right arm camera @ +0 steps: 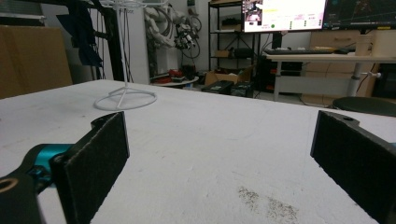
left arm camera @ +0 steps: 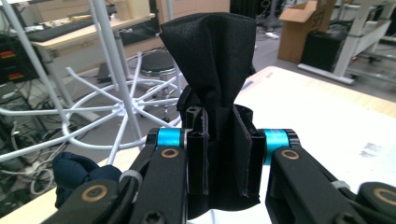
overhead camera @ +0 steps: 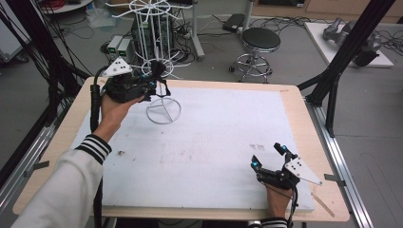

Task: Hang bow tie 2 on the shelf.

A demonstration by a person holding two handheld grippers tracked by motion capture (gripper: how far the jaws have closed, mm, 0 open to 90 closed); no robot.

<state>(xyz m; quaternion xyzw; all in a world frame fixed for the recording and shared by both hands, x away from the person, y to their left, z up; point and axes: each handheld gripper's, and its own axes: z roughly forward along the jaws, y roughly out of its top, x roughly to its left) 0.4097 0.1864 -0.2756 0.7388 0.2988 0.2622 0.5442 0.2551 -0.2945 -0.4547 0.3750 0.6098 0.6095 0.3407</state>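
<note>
Black fabric piece (left arm camera: 219, 93), bunched and pleated, pinched tight between the two jaws of the left gripper (left arm camera: 223, 154), fanning upward above them in the left gripper view. Seen from the high view as a dark wad (overhead camera: 157, 76) with a thin strap hanging down, held up off the counter (overhead camera: 294, 102) right beside the white wire rack (overhead camera: 154, 52), just above and to the near-left of the rack's ring base (overhead camera: 164, 110). Left gripper (overhead camera: 147, 86) carried by the left hand (overhead camera: 111, 107), striped-cuff white sleeve (overhead camera: 71, 185) trailing back toward the near-left corner of the counter. In the left gripper view, rack pole (left arm camera: 114, 70) and its spoked wire arms just behind and left of the fabric; a dark blue bundle of cloth (left arm camera: 77, 175) low at the left, close by the rack, exact resting place hard to tell. Right gripper (overhead camera: 268, 156) well apart from the rack, down at the near-right of the white counter mat (overhead camera: 204, 142), jaws spread wide with nothing between them, lying low over the surface. From the right gripper view, both black padded jaws parted far to either side, bare white mat (right arm camera: 210, 154) between, a faint grey smudge (right arm camera: 268, 203) just ahead, rack base (right arm camera: 125, 99) far off across the mat. Beyond the counter behind the rack, a black round stool (overhead camera: 260, 40) on the floor.
</note>
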